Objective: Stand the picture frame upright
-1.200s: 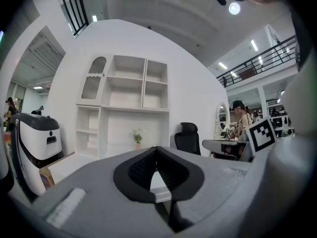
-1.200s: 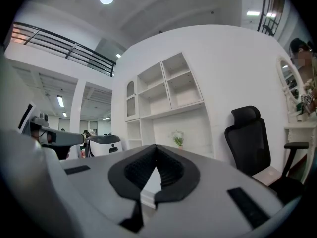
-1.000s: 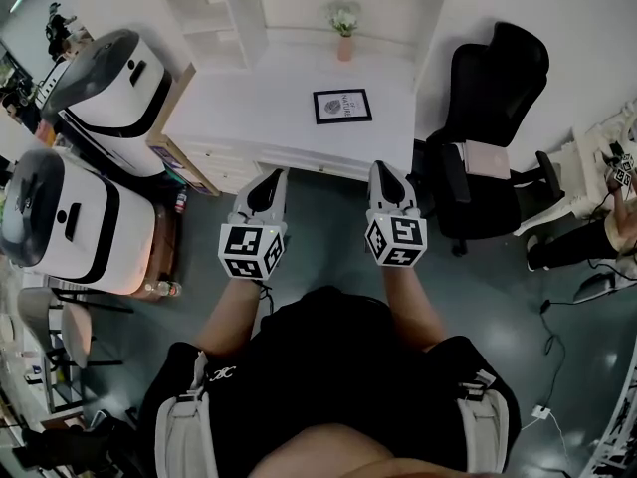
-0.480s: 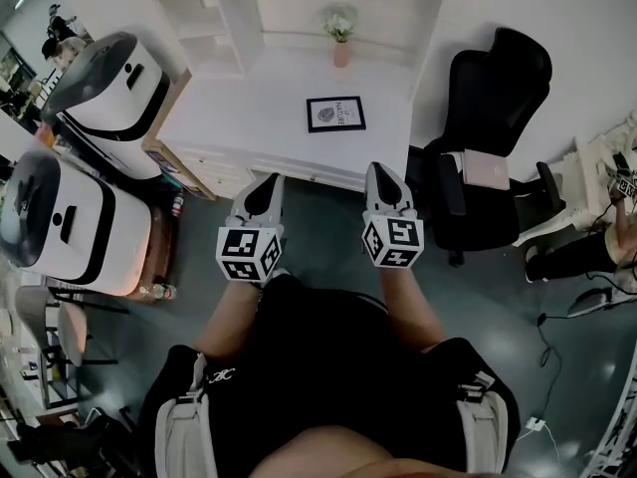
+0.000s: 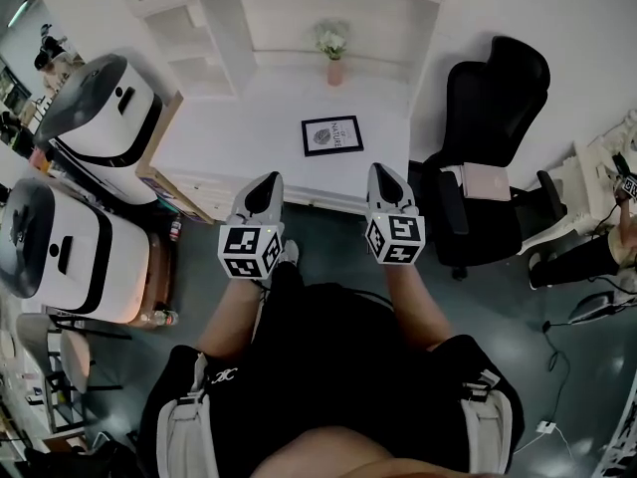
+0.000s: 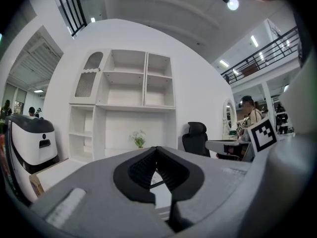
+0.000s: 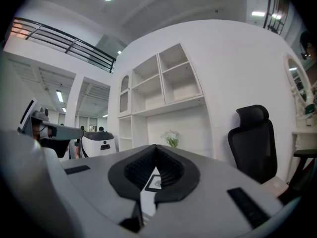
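On the white worktop (image 5: 249,137) ahead of me the frame (image 5: 333,134) lies flat on its back, print up, near the front edge and well clear of the vase (image 5: 333,60) by the back wall. I hold my left claw (image 5: 269,180) and right claw (image 5: 384,171) side by side over the floor, just short of the worktop, both squeezed fully together with nothing between the tips. That suits an approach, I judge: there is nothing to carry yet. The frame lies ahead between their two lines, so either can reach it. Each claw's own view catches the frame through the notch behind its tips, which tells me both are aimed at it. To stand it up I expect to part one claw and take an edge. Whether a prop sits behind the frame I cannot see.
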